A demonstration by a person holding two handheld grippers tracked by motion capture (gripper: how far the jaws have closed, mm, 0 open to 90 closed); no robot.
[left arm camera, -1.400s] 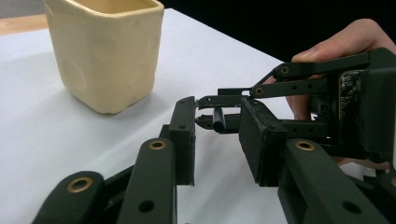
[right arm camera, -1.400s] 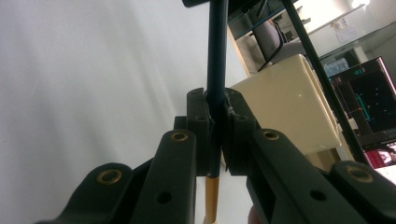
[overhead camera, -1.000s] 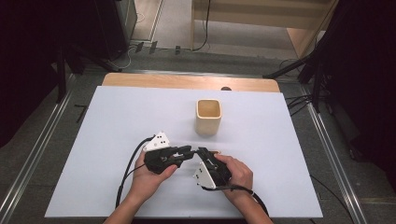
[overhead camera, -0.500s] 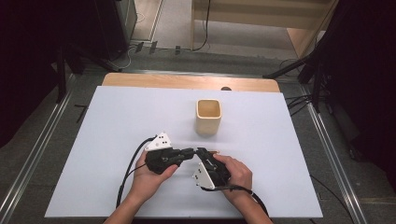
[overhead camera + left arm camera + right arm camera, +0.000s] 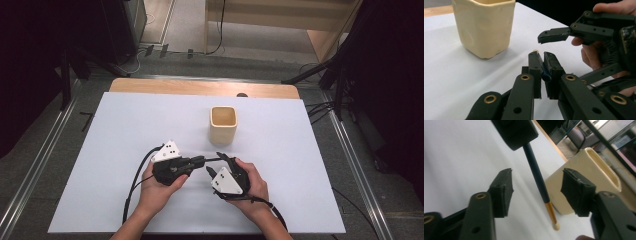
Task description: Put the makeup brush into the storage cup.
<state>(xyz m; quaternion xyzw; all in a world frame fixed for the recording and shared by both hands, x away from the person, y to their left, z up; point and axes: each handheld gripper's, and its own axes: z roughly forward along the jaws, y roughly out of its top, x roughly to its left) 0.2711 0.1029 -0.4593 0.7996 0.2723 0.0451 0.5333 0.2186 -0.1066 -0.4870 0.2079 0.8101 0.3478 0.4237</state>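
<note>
Nearest us, our left tool (image 5: 541, 72) is clamped on the dark brush (image 5: 537, 178). Our right tool (image 5: 536, 192) has just been opening, its jaws now apart around the handle without touching: handover done. Beyond stands the cream cup (image 5: 223, 125), the brush just before it.

The white table mat (image 5: 125, 135) lies bare to the left, right and front of both hands. One obstacle stands ahead: a cream square ceramic cup (image 5: 223, 125), just beyond the right gripper (image 5: 216, 163) and left gripper (image 5: 200, 161), which crowd each other mid-table.
</note>
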